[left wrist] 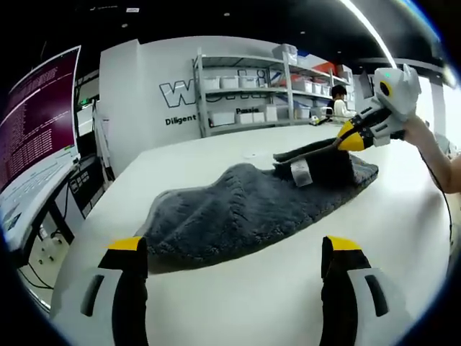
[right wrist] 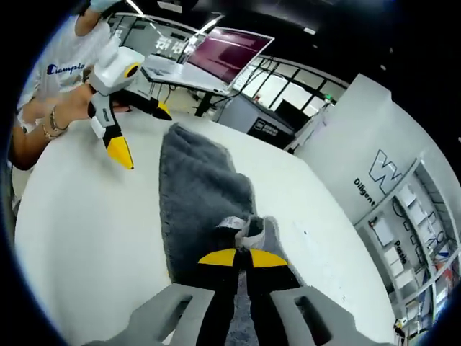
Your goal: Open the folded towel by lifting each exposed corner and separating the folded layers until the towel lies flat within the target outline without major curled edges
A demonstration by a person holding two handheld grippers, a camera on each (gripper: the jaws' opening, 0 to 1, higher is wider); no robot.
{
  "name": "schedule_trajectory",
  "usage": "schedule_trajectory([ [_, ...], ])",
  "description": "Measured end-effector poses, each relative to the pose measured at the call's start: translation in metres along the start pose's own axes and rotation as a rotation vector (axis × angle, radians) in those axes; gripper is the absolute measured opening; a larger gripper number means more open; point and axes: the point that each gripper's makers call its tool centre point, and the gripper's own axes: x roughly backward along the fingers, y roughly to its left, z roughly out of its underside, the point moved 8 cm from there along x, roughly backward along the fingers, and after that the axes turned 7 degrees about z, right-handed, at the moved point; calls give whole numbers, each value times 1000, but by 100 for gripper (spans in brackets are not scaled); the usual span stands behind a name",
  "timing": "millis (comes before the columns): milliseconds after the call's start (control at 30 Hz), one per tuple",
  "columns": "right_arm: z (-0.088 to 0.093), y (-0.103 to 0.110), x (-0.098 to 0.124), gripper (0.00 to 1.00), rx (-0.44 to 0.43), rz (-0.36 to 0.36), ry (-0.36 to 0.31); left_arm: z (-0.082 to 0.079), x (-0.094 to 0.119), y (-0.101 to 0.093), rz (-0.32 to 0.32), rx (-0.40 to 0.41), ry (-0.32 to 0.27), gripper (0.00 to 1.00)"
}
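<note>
A dark grey shaggy towel (left wrist: 245, 205) lies partly folded on the white table (left wrist: 216, 295). My left gripper (left wrist: 234, 252) hovers open just short of the towel's near edge, nothing between its yellow-tipped jaws. My right gripper (right wrist: 242, 257) is shut on the towel's far corner beside its white label (right wrist: 232, 224); in the left gripper view, the right gripper (left wrist: 338, 144) comes in from the right and pinches a raised layer (left wrist: 310, 151). In the right gripper view the towel (right wrist: 202, 187) stretches away toward the left gripper (right wrist: 137, 137), held open by a person's hand.
A monitor with pink text (left wrist: 36, 122) stands off the table's left side. Shelving with white bins (left wrist: 252, 90) lines the far wall. A person (left wrist: 337, 101) sits far behind the table. The table edge (left wrist: 94, 231) drops away at the left.
</note>
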Motion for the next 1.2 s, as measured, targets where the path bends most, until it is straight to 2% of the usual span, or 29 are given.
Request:
schedule_trajectory([
  [267,22,-28,34,1,-50,125,27,1,0,1,-10,0,6,99],
  [500,49,-50,64,1,-92,215,71,2,0,3,-19,-1,14,99],
  [667,69,-67,91,1,-140,315,92,2,1,7,-33,4,14,99],
  [833,86,-78,107,1,-182,376,116,3,0,7,-35,5,19,99],
  [900,97,-84,118,1,-207,423,135,3,-1,8,-38,4,22,98],
  [1200,136,-102,150,1,-275,550,206,6,-1,11,-51,6,36,98],
])
